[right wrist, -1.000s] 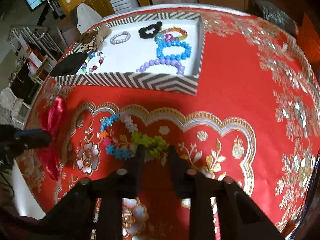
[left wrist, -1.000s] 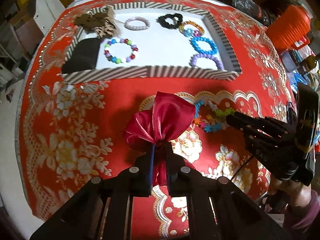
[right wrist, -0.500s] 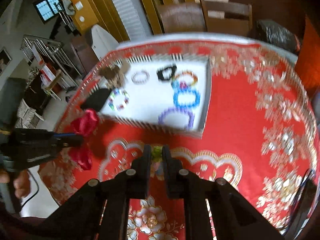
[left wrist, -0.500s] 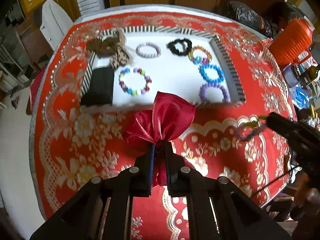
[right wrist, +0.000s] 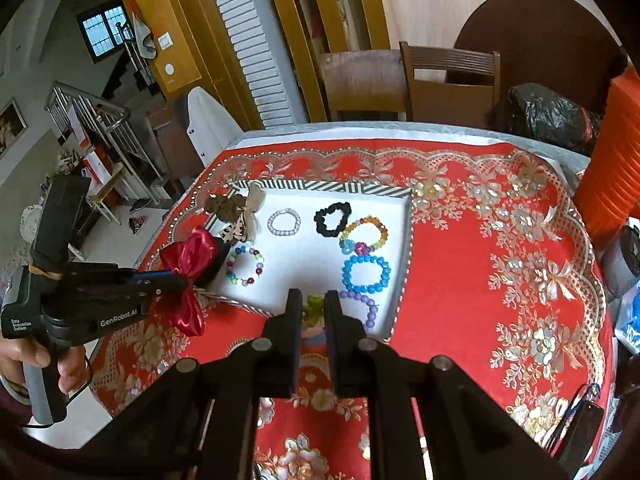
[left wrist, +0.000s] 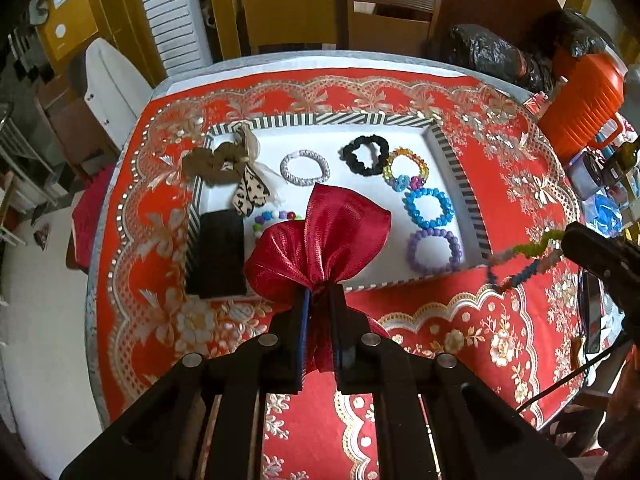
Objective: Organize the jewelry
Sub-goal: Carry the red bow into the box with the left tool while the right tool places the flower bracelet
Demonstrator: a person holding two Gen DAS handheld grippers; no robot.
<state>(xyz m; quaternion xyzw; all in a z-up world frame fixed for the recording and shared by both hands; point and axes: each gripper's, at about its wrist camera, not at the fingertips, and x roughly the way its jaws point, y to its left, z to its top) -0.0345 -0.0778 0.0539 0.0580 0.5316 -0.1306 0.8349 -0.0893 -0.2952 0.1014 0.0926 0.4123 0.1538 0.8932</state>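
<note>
Two views: both grippers lifted over the red-clothed counter (left wrist: 160,240).
Left wrist view, left gripper (left wrist: 320,296): jaws clamped tight on the knot of a red satin bow (left wrist: 320,236), which fans out just beyond the tips.
Left wrist view, tray (left wrist: 456,160): striped-rimmed, white inside, beyond the jaws; it holds a blue bead bracelet (left wrist: 429,208), a purple bead bracelet (left wrist: 434,250) and a black scrunchie (left wrist: 363,155).
Left wrist view, right gripper (left wrist: 562,240): right of the jaws, a multicoloured bracelet (left wrist: 520,260) dangling from its tip, clear of the cloth.
Right wrist view, right gripper (right wrist: 310,300): jaws nearly closed, pinching the bracelet's green part (right wrist: 312,306).
Right wrist view, surroundings: tray (right wrist: 404,256) just beyond the jaws; left gripper (right wrist: 182,280) with bow (right wrist: 188,260) to their left.
</note>
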